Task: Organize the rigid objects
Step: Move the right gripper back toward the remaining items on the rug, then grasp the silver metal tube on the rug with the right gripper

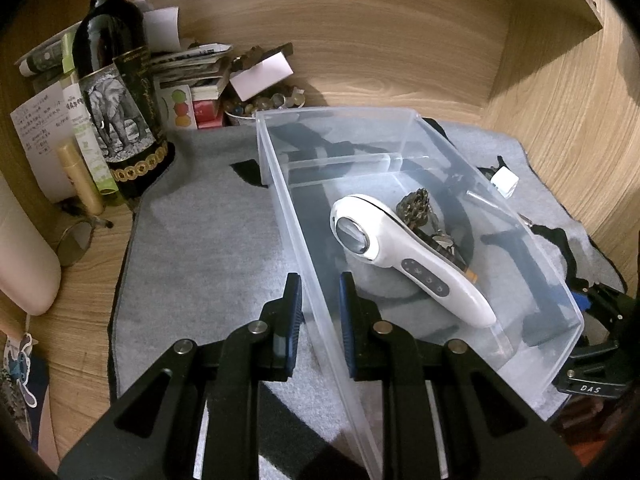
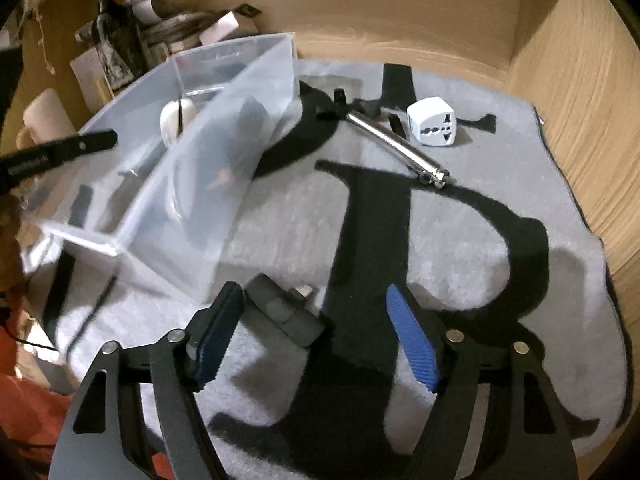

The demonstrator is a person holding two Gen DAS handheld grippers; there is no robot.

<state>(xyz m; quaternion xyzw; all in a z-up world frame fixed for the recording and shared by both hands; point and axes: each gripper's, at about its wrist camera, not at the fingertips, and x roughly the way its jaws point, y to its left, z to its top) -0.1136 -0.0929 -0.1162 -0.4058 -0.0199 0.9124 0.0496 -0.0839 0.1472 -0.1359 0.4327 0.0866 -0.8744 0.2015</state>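
A clear plastic bin stands on a grey mat. Inside lie a white handheld device and a bunch of keys. My left gripper straddles the bin's near left wall, one finger on each side, closed on it. My right gripper is open just above the mat, with a small dark USB adapter lying between its fingers, close to the left one. A white travel plug adapter and a silver metal tube lie farther back on the mat, beside the bin.
A wine bottle, papers, a gold tube, a bowl of beads and a round mirror crowd the back left. Wooden walls close the back and right. The right gripper's body shows beside the bin.
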